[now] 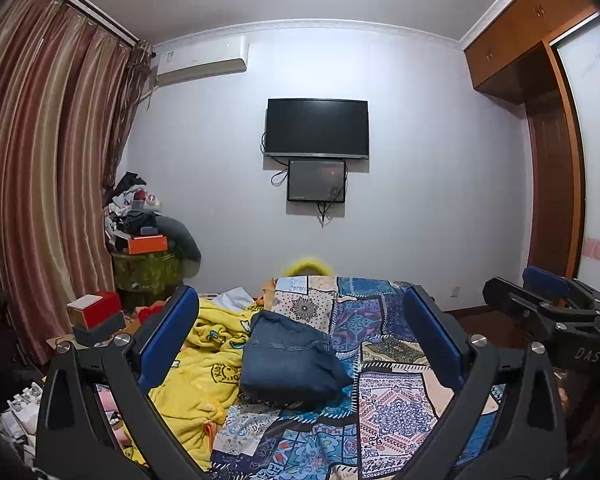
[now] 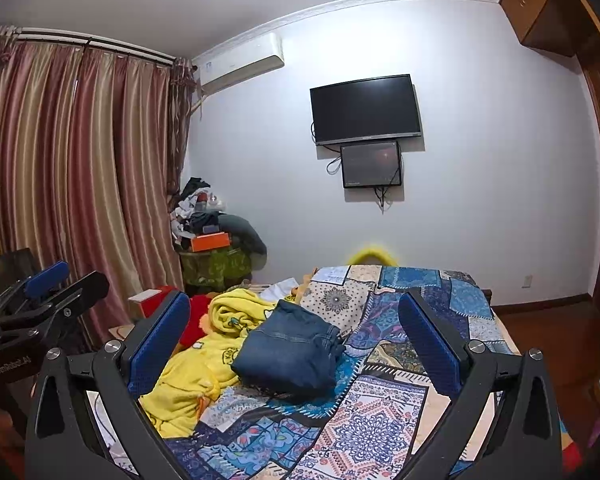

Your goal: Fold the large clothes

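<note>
Folded blue jeans (image 1: 290, 360) lie in a compact bundle on the patchwork bedspread (image 1: 392, 412); they also show in the right wrist view (image 2: 288, 354). My left gripper (image 1: 300, 300) is open and empty, held above the bed short of the jeans. My right gripper (image 2: 294, 304) is open and empty too, likewise short of the jeans. The right gripper shows at the right edge of the left wrist view (image 1: 540, 292), and the left gripper at the left edge of the right wrist view (image 2: 60, 280).
A crumpled yellow blanket (image 1: 204, 364) lies left of the jeans. A red box (image 1: 96, 306) and a cluttered stand (image 1: 144, 248) sit by the curtains (image 1: 40, 184). A TV (image 1: 317, 128) hangs on the far wall. A wooden wardrobe (image 1: 556, 184) stands right.
</note>
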A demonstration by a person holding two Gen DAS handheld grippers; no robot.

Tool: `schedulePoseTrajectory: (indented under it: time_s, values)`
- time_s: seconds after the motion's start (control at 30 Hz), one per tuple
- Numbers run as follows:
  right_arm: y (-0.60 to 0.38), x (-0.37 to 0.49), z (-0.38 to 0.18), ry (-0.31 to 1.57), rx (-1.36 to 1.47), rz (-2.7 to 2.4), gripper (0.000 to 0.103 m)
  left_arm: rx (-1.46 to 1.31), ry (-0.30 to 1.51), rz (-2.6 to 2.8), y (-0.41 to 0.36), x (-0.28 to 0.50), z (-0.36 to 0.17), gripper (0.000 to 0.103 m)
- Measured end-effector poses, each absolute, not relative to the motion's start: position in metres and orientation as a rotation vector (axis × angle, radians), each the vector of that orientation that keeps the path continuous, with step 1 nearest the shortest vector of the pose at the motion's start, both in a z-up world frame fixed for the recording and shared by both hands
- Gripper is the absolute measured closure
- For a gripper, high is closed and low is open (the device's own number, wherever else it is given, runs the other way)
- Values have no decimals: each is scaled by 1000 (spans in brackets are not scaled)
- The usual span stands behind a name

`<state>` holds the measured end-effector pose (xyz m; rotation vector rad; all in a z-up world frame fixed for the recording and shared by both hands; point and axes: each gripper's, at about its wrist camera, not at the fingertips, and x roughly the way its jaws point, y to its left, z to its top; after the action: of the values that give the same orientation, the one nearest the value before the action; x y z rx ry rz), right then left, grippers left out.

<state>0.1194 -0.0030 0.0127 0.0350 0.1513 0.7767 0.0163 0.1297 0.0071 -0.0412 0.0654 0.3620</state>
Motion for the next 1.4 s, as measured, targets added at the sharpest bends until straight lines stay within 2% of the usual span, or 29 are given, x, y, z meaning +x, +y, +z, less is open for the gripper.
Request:
schedulePoseTrajectory:
  time_s: [1.4]
  values:
    - [-15,117,22,183,55,752,0,-60,127,316,132,32,-1,1]
